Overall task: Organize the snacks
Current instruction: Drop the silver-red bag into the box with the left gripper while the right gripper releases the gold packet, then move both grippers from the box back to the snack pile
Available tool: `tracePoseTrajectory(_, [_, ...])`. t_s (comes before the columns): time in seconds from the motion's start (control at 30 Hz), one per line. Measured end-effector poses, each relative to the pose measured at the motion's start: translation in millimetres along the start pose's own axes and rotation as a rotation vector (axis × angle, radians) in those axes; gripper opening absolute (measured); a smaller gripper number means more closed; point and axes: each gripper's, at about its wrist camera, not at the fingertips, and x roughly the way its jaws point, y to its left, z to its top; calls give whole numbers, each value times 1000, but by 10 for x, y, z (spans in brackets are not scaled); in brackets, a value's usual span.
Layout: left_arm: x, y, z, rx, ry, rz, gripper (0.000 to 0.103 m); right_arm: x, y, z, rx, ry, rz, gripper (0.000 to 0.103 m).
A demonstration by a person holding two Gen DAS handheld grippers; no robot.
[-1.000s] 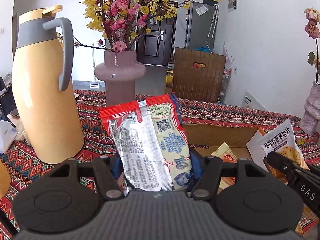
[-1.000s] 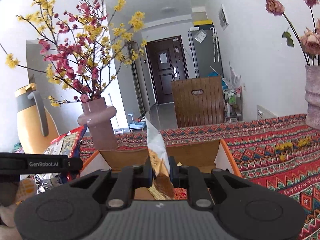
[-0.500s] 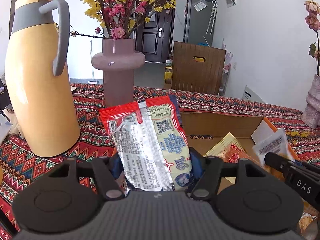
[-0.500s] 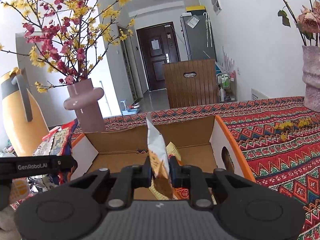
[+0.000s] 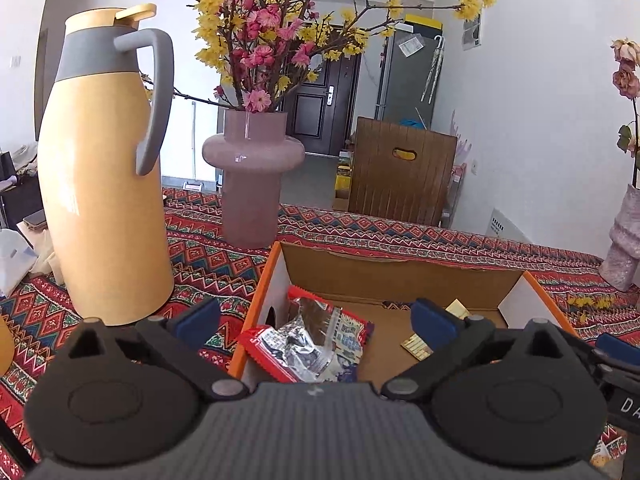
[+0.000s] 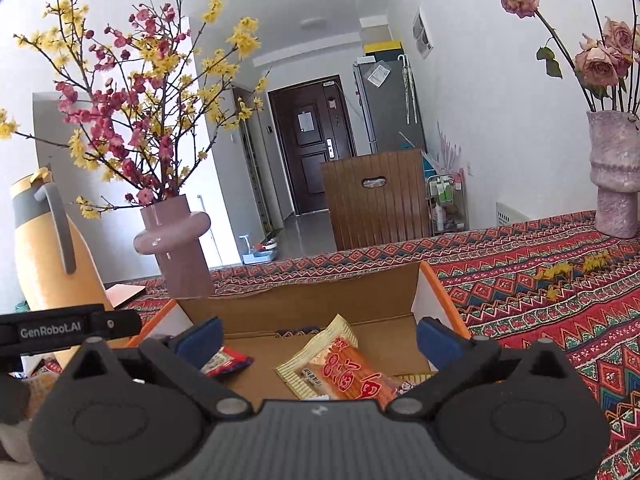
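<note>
An open cardboard box with orange edges sits on the patterned tablecloth. My left gripper is open and empty above the box's left side. A red and silver snack packet lies in the box below it, against the left wall. My right gripper is open and empty over the same box. A yellow and orange snack packet lies on the box floor below it. The red packet's corner shows at the left.
A tall yellow jug stands left of the box. A pink vase with flowering branches stands behind the box's left corner. A second vase with dried roses stands at the far right. Small yellow packets lie in the box.
Both grippers have opened. The red and silver packet has dropped from the left gripper into the box. The yellow and orange packet has dropped from the right gripper onto the box floor.
</note>
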Motion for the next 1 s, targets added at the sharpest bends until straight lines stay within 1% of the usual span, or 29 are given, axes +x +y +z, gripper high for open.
tracePoseTrajectory(0.27, [-54,25,25,-11,-16,3,103,-25,0,12,3,-5,-10,103])
tracePoseTrajectory(0.37, [-107,26,58,-23,-31,28,103,-70,22,32,0,-18,-10,103])
tracePoseTrajectory(0.47, [-225,27,111,-25,-49,51,103,-139,54,66,-5,-24,-12,103])
tracePoseTrajectory(0.67, [-484,104,122,-10,-68,52,103,-358,57,108,-8,-7,2,103])
tracePoseTrajectory(0.83, [-630,221,14,24,-47,49,103,-577,-39,78,-31,0,-3,103])
tracePoseTrajectory(1.0, [-741,352,-121,37,-21,44,103,-732,-183,18,-50,24,-31,103])
